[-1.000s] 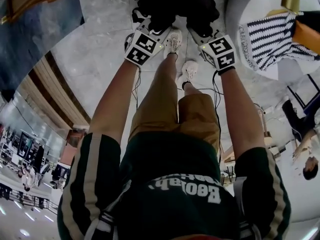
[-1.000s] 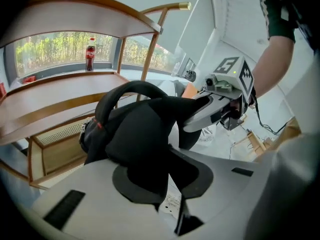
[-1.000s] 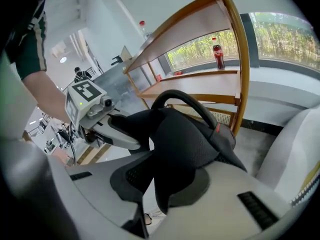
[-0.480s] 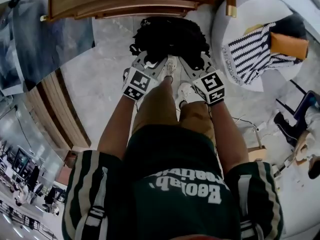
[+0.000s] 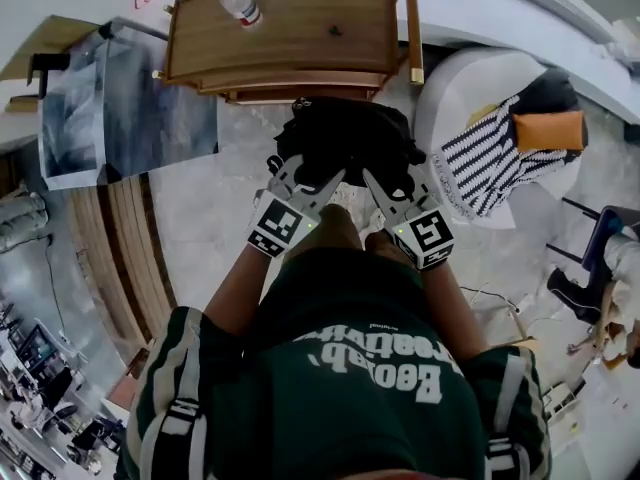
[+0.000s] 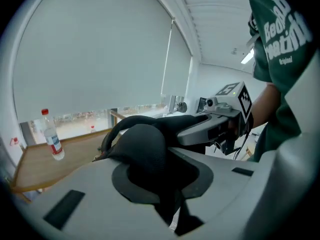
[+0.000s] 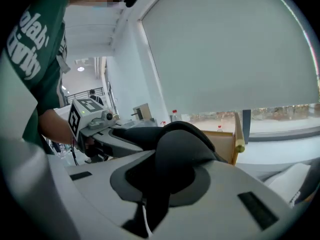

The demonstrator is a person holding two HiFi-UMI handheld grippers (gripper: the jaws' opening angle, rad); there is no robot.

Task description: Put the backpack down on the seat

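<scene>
Since a second ago the wooden table point(image 5: 290, 33) has come into the upper frame, with the backpack point(image 5: 345, 143) hanging just below it. The left gripper point(image 5: 303, 176) and right gripper point(image 5: 383, 180) each pinch its black padding. The white seat point(image 5: 455, 83) lies upper right of it, nearer the right gripper.

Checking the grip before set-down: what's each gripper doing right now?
left gripper: closed on the backpack.
right gripper: closed on the backpack too.

The left gripper point(image 5: 300, 176) and the right gripper point(image 5: 392, 184) sit side by side, both gripping the near edge of the black backpack point(image 5: 345, 136). Just beyond the grippers stands a wooden bench point(image 5: 290, 38) with a bottle point(image 5: 238, 0) on it. Right of the right gripper is a white seat point(image 5: 450, 88) holding a striped cushion point(image 5: 485, 158).
</scene>
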